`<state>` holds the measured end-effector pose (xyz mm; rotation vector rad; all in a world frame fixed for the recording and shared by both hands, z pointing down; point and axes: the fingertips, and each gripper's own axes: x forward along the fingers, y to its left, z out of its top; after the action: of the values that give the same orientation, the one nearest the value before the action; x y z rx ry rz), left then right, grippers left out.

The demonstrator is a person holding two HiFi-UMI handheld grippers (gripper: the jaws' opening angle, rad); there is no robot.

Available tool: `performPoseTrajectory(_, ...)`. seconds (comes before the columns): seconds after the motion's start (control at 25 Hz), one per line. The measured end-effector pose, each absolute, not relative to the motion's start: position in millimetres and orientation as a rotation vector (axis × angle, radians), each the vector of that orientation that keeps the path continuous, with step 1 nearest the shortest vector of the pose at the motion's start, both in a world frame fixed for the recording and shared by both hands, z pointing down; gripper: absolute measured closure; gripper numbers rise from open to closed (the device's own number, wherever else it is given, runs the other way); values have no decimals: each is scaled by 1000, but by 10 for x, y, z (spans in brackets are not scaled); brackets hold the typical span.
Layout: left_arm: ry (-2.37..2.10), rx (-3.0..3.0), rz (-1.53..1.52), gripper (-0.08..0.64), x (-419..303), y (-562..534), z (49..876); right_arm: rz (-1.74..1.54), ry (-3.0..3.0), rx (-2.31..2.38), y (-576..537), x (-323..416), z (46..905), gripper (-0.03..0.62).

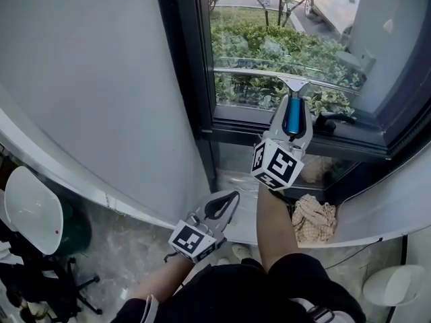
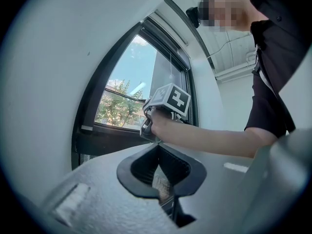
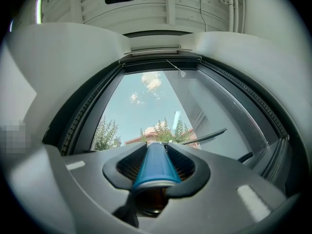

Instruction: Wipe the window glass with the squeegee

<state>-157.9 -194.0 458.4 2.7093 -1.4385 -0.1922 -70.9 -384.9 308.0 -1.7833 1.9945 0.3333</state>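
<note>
The squeegee has a blue handle and a long thin blade that lies across the lower window glass. My right gripper is shut on that handle and points up at the pane. In the right gripper view the blue handle fills the jaws of the right gripper, and the blade runs off to the right on the glass. My left gripper hangs lower and to the left, away from the window, shut with nothing in it. The left gripper looks toward the right gripper's marker cube.
A dark window frame borders the pane, with a black window handle at the lower right. A crumpled beige cloth lies below the sill. A grey wall stands close on the left. A white rounded object sits at far left.
</note>
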Motion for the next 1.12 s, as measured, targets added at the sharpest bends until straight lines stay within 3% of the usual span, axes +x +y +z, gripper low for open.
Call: performPoseTrajectory(1.12, -1394, 2749, -142, 560, -1487, -1811, 4612, 252, 2055, -1857, -3849, -707, 3505, 462)
